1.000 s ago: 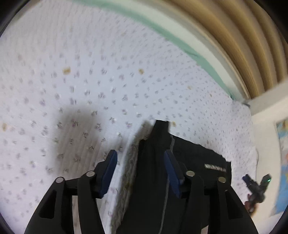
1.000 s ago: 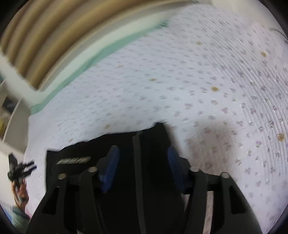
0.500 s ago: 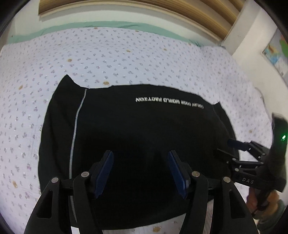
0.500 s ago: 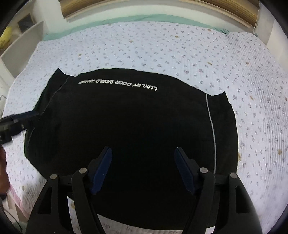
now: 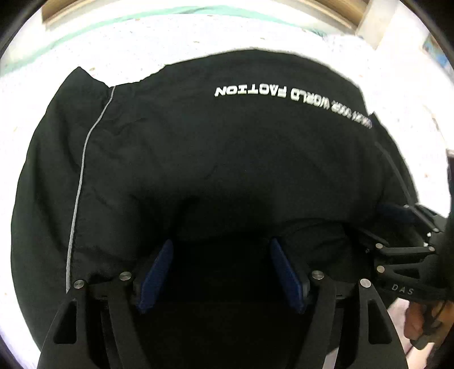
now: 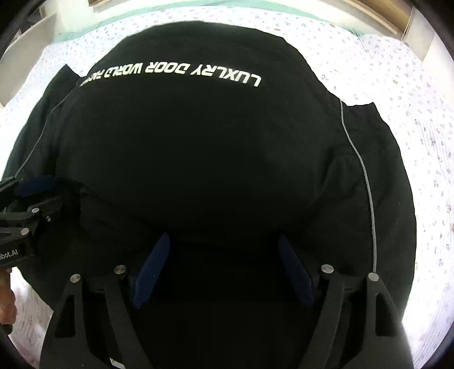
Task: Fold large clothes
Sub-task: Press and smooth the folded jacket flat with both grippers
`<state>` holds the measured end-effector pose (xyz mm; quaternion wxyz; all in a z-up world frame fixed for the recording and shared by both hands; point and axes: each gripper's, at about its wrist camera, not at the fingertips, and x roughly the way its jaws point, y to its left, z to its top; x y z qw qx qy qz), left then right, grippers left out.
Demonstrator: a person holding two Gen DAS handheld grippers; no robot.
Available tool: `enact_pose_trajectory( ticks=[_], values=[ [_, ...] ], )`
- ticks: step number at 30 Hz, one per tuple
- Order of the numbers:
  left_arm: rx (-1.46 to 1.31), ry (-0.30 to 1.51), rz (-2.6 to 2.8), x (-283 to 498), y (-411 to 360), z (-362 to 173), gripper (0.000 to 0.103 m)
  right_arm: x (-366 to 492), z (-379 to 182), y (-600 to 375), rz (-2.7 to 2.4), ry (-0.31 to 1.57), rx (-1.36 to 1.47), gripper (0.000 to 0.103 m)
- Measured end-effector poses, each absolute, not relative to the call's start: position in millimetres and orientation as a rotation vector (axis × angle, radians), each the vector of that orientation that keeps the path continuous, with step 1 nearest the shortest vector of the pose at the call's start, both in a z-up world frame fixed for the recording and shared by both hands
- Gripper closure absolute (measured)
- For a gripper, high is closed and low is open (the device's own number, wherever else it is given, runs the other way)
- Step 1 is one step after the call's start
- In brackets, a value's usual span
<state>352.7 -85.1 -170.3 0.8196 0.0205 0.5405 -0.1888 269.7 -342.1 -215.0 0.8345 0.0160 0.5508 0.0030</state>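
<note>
A large black garment (image 5: 221, 159) with white lettering and grey piping lies spread on the bed; it also fills the right wrist view (image 6: 215, 147). My left gripper (image 5: 221, 272) is open, low over the garment's near edge, nothing between its blue pads. My right gripper (image 6: 224, 269) is open too, just above the near edge. The right gripper shows at the right of the left wrist view (image 5: 397, 227). The left gripper shows at the left of the right wrist view (image 6: 31, 193).
The bed has a white quilt with small flower print (image 6: 403, 85) around the garment. A green sheet edge (image 5: 85, 31) and a wooden headboard (image 5: 326, 11) lie at the far side. A wall stands at the far right (image 5: 397, 20).
Both grippers swung from the garment's far corners to its middle, then dropped close to its near edge. The garment now looms much larger. Both stay open.
</note>
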Motion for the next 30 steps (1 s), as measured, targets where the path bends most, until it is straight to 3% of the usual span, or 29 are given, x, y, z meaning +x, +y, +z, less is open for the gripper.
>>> enact_pose_trajectory(
  ticks=[2,3,8,14,18,26,30],
  values=[
    [0.003,1.175,-0.439,355.5,-79.0,-153.7,0.030,271.0,-203.5,-348.8,0.029,1.175,0.065,0.025],
    [-0.006,1.175,-0.462,356.8,-78.5,-144.2,0.031,272.7,-194.1,-354.2,0.036,1.163,0.070,0.031],
    [-0.053,1.114,-0.584,382.0,-92.5,-104.6,0.030,299.4,-146.4,-360.6,0.038,1.009,0.045,0.031],
    [0.056,1.277,-0.476,432.8,-116.2,-181.2,0.030,348.3,-217.1,-375.0,0.007,1.183,0.080,0.028],
    [0.084,1.280,-0.451,433.0,-123.5,-176.3,0.030,354.8,-224.6,-378.9,0.006,1.191,0.051,0.025],
    [0.066,1.159,-0.596,369.1,-73.6,-105.7,0.030,282.1,-158.1,-393.7,0.163,1.081,0.143,0.029],
    [0.065,1.242,-0.681,333.2,-64.3,-118.6,0.030,240.0,-167.7,-379.8,0.203,1.117,0.052,0.029]
  ],
)
